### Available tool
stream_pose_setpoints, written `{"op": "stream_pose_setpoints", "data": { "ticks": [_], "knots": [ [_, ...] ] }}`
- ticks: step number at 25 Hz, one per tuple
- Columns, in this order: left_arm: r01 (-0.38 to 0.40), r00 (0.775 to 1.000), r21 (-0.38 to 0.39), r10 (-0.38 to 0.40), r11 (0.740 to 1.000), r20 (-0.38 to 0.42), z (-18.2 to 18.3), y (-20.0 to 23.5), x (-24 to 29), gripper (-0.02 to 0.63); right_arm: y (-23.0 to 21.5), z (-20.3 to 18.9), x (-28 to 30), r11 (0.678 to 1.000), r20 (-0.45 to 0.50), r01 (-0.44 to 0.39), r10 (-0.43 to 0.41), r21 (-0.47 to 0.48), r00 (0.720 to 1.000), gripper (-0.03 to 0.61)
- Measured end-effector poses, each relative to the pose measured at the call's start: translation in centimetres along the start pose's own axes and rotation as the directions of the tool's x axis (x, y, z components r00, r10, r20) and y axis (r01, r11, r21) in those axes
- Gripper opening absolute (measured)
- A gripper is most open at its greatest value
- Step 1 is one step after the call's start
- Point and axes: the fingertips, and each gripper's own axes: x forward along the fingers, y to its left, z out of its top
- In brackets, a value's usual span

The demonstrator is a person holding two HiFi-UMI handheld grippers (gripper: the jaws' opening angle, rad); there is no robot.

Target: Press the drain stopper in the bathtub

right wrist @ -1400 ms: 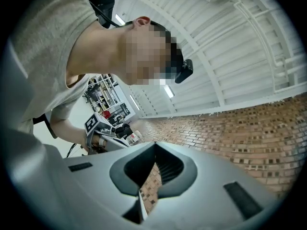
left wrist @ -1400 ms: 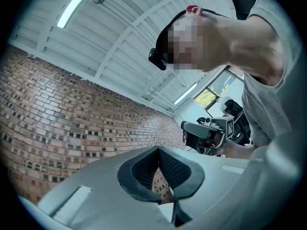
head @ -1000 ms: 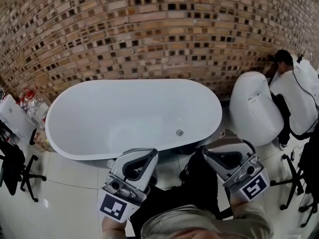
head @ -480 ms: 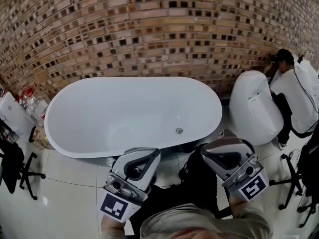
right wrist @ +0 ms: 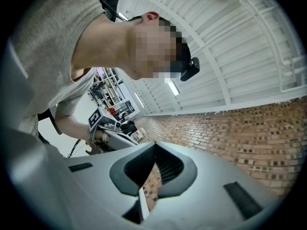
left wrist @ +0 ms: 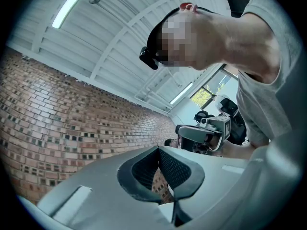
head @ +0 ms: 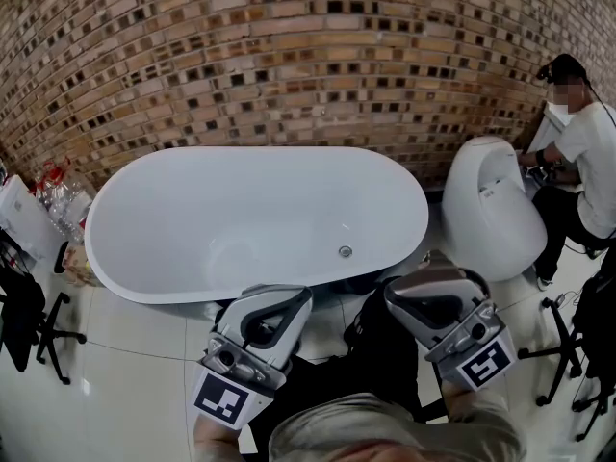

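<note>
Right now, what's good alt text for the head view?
A white oval bathtub stands against a brick wall, its small round metal drain stopper untouched. Nearer the camera, the left gripper and right gripper hover outside the tub, jaws together.

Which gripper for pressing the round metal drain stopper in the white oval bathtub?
Right, marginally. The round metal drain stopper sits toward the right end of the white oval bathtub, roughly between the grippers; right gripper and left gripper are both shut, empty.
</note>
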Motion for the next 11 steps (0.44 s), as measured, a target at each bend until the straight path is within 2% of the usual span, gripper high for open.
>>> {"op": "stream_pose_setpoints", "data": {
  "ticks": [11],
  "knots": [
    [0.005, 1.0, -0.001, -0.005, 1.0, -0.009, -0.24, -0.17, 0.25, 0.008, 0.1, -0.35, 0.16, 1.0, -0.02, -0.008, 0.008, -0.013, 1.0, 0.002]
  ]
}}
